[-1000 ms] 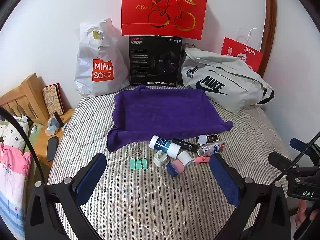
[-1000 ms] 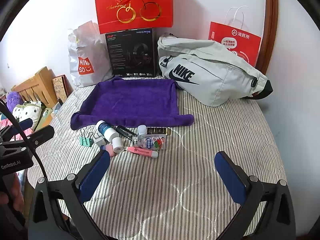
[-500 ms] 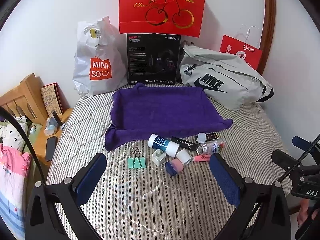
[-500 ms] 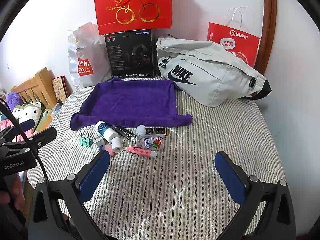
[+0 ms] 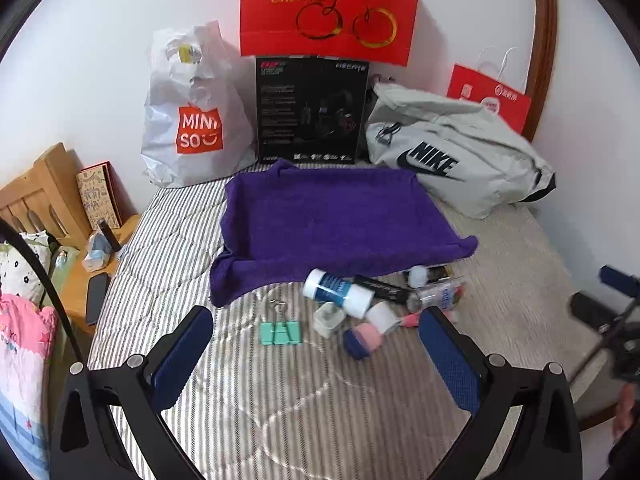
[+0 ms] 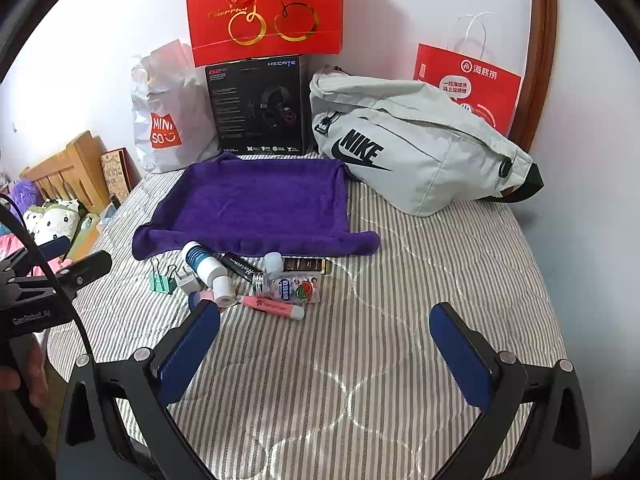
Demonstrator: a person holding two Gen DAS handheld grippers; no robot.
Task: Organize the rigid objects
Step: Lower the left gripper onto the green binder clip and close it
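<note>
Both hand-held grippers are spread wide and empty, hovering above the striped bed [image 6: 400, 280]. Left hand-held gripper [image 5: 316, 356] sits over the near edge of the clutter; right hand-held gripper [image 6: 324, 344] is over bare bedding just right of it.

The task items are clustered on the bed at the front edge of the purple towel [image 5: 336, 216], none on the towel:
- green binder clip [image 5: 280, 330], leftmost, apart from the rest
- white charger plug [image 5: 329, 320] just right of it
- white bottle with blue label [image 5: 338, 287] lying on its side, one end touching the towel edge
- small white tape roll [image 5: 382, 316] against the bottle's other end
- pink-and-blue eraser [image 5: 362, 340], nearest the left gripper
- black tube [image 6: 240, 266] lying diagonal behind the bottle
- clear sanitizer bottle [image 6: 290, 286] on its side
- pink tube [image 6: 274, 306] in front of it
- dark flat box with gold print [image 6: 306, 266] behind it

Behind the towel, against the wall: Miniso bag [image 5: 192, 120], black headset box [image 5: 312, 112], grey Nike bag [image 5: 452, 156], red gift bag [image 5: 328, 4].
</note>
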